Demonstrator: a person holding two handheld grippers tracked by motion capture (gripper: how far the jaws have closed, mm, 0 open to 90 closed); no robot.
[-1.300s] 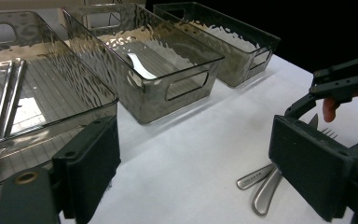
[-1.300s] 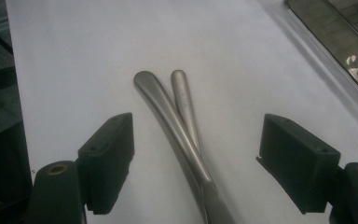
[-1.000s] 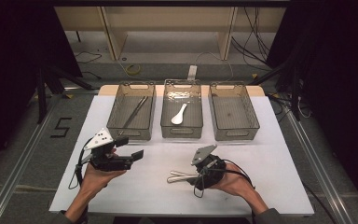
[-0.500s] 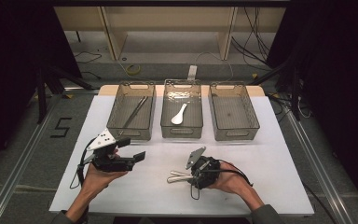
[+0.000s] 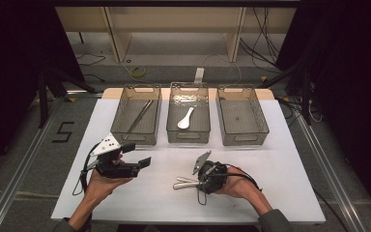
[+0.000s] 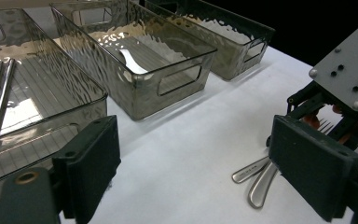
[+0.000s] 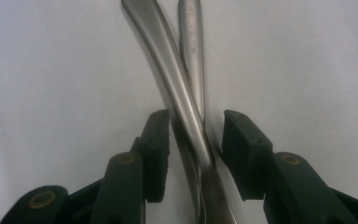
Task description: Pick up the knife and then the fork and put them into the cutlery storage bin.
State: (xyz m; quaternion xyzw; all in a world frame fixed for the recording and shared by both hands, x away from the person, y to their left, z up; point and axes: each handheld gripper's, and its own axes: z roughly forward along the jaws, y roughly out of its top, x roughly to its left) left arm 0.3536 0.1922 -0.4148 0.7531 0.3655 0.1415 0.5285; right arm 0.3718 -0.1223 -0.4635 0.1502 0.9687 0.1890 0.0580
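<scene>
1. High view: three clear bins stand in a row at the far side of the white table (image 5: 280,159). The left bin (image 5: 136,116) holds long metal chopsticks (image 5: 138,116), the middle bin (image 5: 189,118) a white spoon (image 5: 185,118), and the right bin (image 5: 242,115) looks bare.
2. The left gripper (image 5: 145,162) is held above the table near the left bin, jaws spread wide with nothing between them; the left gripper view shows the same wide gap.
3. The right gripper (image 5: 196,182) is low over the table's near middle, pointing left at two metal utensil handles (image 5: 184,182) lying side by side on the table.
4. Right gripper view: the jaws straddle the two crossed handles (image 7: 186,88), narrowly apart; I cannot tell whether the pads touch the metal.
</scene>
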